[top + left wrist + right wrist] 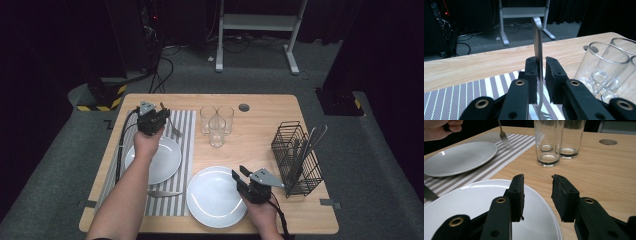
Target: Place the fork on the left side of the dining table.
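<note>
You are holding the fork (538,50) clamped in your left tool (540,75) at the placemat's (186,150) one o'clock corner, not yet laid down, while your right tool (537,195) is hovering half-open, empty.

A lab-like room: grey carpet (380,150), dark curtains, floor cables (165,70) and a white equipment stand (257,22) behind a wooden table (260,105).

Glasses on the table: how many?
3, clustered at the table's far middle, right of the striped mat: far left glass, far right glass, near glass in front of both. None look hidden.
</note>
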Action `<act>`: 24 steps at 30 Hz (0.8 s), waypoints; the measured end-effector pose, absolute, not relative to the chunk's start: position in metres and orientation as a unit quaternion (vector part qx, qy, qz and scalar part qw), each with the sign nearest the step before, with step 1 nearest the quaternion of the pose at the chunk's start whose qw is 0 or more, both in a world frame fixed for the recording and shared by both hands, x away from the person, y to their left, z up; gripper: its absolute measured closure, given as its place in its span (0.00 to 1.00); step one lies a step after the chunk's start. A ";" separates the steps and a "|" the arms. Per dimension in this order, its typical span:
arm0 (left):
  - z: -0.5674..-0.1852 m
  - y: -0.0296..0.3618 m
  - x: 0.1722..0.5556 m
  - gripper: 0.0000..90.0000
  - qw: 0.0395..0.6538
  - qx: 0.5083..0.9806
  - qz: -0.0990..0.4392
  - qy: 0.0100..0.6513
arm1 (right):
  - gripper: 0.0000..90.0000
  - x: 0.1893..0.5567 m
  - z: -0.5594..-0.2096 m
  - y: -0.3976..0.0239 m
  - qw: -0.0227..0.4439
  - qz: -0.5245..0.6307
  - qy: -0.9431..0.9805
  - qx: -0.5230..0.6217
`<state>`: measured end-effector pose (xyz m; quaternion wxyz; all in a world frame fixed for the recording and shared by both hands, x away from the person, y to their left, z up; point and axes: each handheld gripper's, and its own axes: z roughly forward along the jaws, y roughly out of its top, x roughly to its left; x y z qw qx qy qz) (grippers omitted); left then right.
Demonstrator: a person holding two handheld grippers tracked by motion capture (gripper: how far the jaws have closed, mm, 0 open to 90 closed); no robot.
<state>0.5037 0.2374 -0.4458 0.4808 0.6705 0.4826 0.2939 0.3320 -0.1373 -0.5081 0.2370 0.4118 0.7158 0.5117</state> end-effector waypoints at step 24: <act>-0.442 0.256 0.504 0.80 0.464 0.656 0.306 0.510 | 0.69 0.332 -0.510 -0.135 0.233 0.510 0.719 0.410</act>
